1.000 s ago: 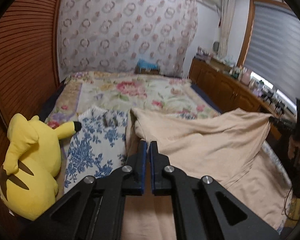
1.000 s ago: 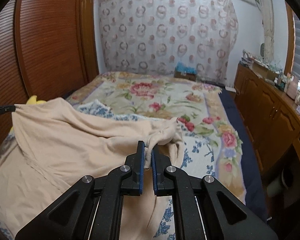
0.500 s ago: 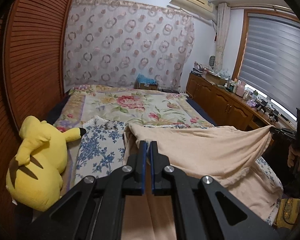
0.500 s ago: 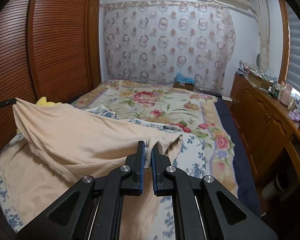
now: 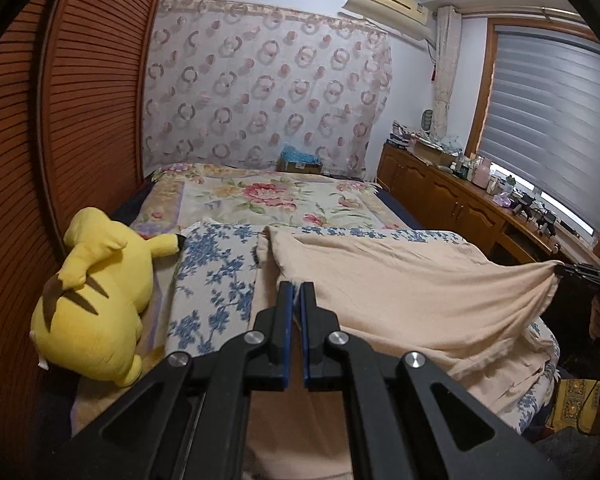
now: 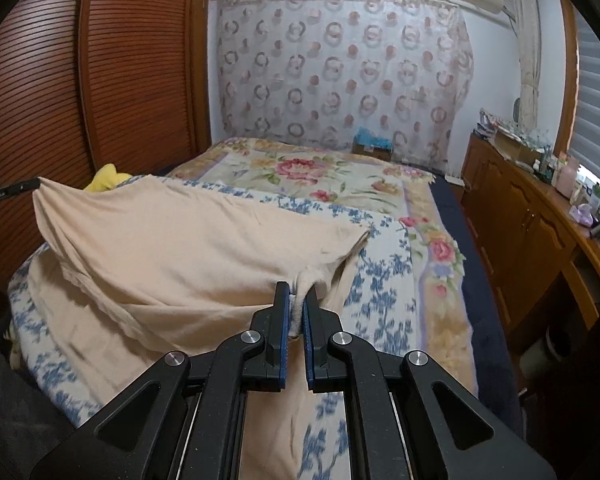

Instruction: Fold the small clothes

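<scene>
While both sets of jaws stay clamped on its corners, the beige garment point(image 6: 188, 248) hangs stretched above the bed point(image 6: 340, 168). Left gripper point(image 5: 296, 292) and right gripper point(image 6: 296, 300) are mid-fold. Next, probably, the held edge goes down evenly.

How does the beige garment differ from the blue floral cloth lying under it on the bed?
The plain beige knit garment has no pattern; the white cloth with blue flowers is printed all over. The garment is lifted and stretched between the left claw and right claw, each shut on a corner, while the floral cloth lies flat on the bed. The garment partly covers the floral cloth. Both are soft fabrics.
</scene>
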`<action>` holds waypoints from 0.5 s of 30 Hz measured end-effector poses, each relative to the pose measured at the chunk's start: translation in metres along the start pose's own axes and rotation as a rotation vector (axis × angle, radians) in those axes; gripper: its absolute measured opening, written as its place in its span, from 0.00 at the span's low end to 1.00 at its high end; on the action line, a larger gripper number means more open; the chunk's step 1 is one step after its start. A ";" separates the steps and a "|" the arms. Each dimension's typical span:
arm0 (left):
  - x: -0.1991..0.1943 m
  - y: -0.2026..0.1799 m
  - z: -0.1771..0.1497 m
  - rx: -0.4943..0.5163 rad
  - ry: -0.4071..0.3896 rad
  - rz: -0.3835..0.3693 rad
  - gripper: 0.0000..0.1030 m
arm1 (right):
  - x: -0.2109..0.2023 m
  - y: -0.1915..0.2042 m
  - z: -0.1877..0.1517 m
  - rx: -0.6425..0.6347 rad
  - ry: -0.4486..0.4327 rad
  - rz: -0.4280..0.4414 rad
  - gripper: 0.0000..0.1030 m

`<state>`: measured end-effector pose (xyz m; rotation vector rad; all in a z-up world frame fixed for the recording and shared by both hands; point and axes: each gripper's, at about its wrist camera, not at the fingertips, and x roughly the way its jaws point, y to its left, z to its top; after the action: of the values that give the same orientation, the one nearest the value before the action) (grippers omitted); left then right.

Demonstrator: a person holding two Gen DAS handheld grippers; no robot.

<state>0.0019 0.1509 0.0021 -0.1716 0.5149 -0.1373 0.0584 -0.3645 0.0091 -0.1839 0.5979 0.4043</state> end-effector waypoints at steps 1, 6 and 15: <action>-0.004 0.002 -0.002 -0.002 -0.001 0.005 0.00 | -0.004 0.001 -0.002 0.000 0.003 0.002 0.03; -0.009 0.004 -0.022 0.007 0.049 0.023 0.00 | -0.013 0.006 -0.019 0.003 0.050 0.011 0.03; 0.017 0.006 -0.066 -0.004 0.190 0.044 0.01 | 0.022 0.002 -0.062 0.063 0.177 0.013 0.07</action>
<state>-0.0158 0.1451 -0.0634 -0.1519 0.7082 -0.1097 0.0428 -0.3731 -0.0540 -0.1566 0.7855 0.3836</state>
